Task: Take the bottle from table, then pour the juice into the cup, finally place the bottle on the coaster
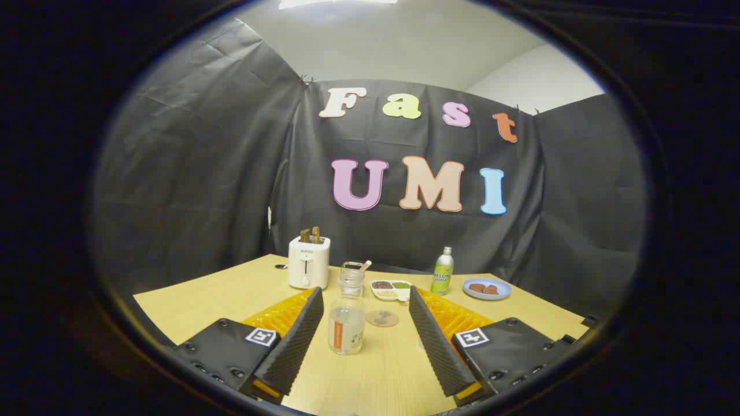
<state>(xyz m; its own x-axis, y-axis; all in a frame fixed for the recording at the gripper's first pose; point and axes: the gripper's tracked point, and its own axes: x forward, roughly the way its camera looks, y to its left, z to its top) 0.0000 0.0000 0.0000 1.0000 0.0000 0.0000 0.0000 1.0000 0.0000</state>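
My jaws (365,332) stand wide apart, clamped on nothing, low over the pale wooden table (191,303). Between them, a little nearer my left finger, stands the bottle (347,316), upright, clear, with liquid in its lower part and an orange label whose writing is too small to read. Neither finger touches it; there is open table on both sides of it. Just beyond it to the right lies the round coaster (382,318), flat and bare. Behind the bottle stands the cup (352,269), with a stick leaning out of it. To the right of that sits a small white divided dish (391,289) with grains. Farther right a green can-bottle (443,271) reads "MELON SODA", and next to it is a blue plate (487,289) with brown pieces. At the far left a white toaster (309,263) holds two slices. The table's far edge meets the black cloth wall.
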